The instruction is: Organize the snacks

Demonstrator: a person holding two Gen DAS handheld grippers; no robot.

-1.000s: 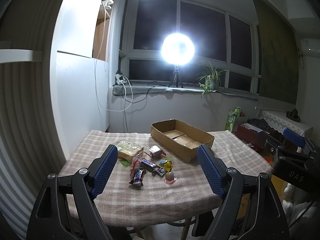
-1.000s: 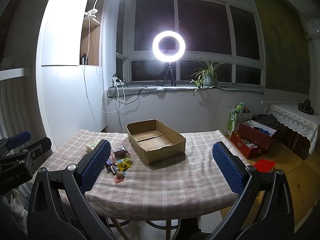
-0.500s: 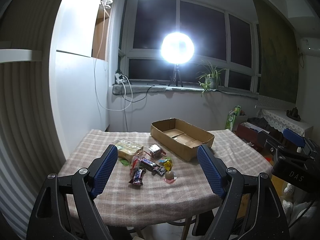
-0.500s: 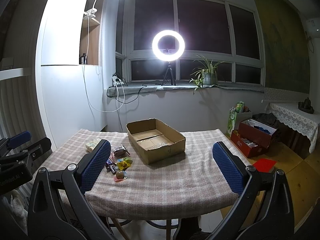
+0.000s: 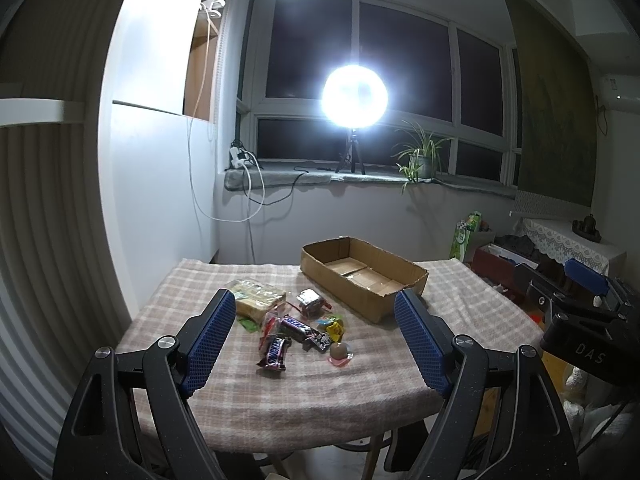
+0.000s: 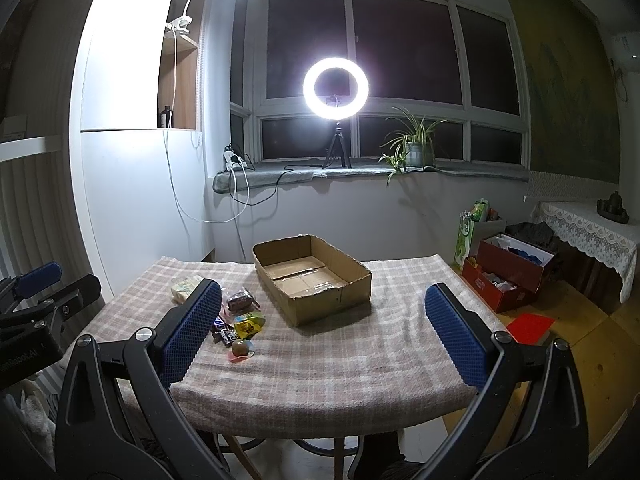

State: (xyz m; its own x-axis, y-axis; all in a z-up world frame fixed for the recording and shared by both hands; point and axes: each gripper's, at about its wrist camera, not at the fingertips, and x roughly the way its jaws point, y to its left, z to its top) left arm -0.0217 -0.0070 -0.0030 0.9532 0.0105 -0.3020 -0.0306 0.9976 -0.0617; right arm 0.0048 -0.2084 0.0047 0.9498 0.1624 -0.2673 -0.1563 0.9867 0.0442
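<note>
Snacks (image 5: pixel 296 326) lie clustered on the checked cloth, left of the empty cardboard box (image 5: pixel 362 276). Wrappers appear light, crinkly and slippery; pinch each bar across its width. Left gripper (image 5: pixel 316 344) and right gripper (image 6: pixel 320 336) both spread wide, empty

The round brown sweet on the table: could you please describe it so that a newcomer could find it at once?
Start at the cardboard box on the checked tablecloth; the snack pile lies to its left. The round brown sweet sits on a pink wrapper at the pile's near right edge. It is the only ball-shaped item; its neighbours are flat bars and packets.
</note>
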